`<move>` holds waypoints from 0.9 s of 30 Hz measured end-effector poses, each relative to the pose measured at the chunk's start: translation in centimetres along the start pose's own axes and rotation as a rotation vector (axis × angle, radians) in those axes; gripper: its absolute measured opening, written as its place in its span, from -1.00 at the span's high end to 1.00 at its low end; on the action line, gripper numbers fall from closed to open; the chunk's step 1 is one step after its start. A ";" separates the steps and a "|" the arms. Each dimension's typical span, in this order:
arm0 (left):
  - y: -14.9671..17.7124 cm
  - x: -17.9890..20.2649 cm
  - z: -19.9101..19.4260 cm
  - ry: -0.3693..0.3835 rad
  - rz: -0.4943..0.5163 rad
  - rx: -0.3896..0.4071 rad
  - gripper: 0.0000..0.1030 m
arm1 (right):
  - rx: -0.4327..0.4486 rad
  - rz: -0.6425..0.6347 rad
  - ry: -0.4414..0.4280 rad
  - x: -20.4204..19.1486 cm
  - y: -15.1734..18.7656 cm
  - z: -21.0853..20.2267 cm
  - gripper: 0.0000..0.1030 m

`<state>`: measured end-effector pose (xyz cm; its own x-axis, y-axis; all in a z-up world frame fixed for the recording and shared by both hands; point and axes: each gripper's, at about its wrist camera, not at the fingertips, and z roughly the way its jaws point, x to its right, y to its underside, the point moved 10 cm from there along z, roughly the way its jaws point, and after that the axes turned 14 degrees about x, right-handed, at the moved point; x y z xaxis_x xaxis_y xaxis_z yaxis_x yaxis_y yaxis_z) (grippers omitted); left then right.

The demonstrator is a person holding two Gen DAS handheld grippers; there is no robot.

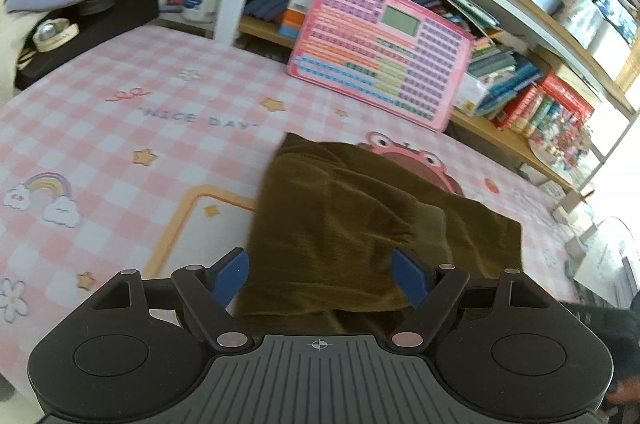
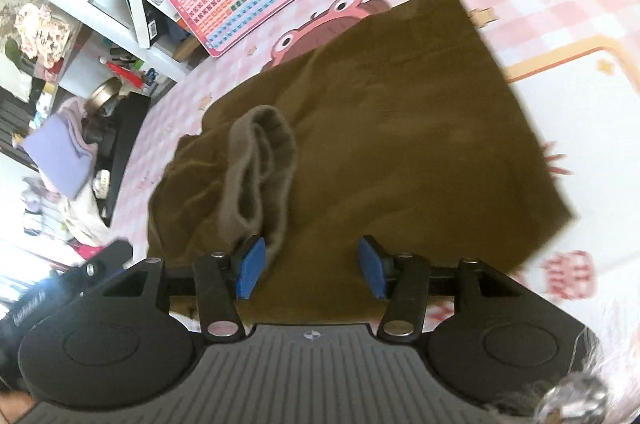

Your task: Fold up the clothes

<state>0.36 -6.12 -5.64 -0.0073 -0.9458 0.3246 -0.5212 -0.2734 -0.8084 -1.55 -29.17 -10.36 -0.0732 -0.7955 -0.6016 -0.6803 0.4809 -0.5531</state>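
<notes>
I had both grippers hanging over the olive-brown garment, which lay partly folded on the pink checked mat with its ribbed cuff bunched up on top. The left gripper and the right gripper each stood with jaws apart and nothing between them. My worry was that the right one, closing where it was, would catch only the loose cuff and drag the folded layers askew.

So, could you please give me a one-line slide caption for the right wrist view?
Open right gripper poised above a folded olive-brown garment on the pink checked mat.
</notes>
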 end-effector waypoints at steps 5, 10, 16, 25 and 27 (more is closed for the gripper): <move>1.2 3.0 -0.5 0.012 0.032 -0.003 -0.57 | 0.029 -0.139 0.046 1.1 0.2 -2.5 -0.20; 2.9 5.2 -1.3 0.016 0.059 -0.032 -0.57 | 0.062 -0.253 0.081 2.0 -0.3 -4.0 -0.30; 3.8 5.3 -2.5 -0.016 0.083 -0.051 -0.57 | 0.046 -0.318 0.120 2.2 0.5 -4.3 -0.42; 4.7 3.3 -3.9 -0.031 0.129 -0.112 -0.57 | 0.029 -0.344 0.183 0.5 3.3 -4.8 -0.54; 4.8 2.6 -4.2 -0.024 0.112 -0.117 -0.57 | 0.014 -0.346 0.201 0.4 4.3 -5.0 -0.54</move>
<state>-5.80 -9.12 -6.63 -0.0518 -0.9735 0.2226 -0.6138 -0.1448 -0.7761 -8.20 -29.26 -10.14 0.0162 -0.9669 -0.2547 -0.6799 0.1762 -0.7118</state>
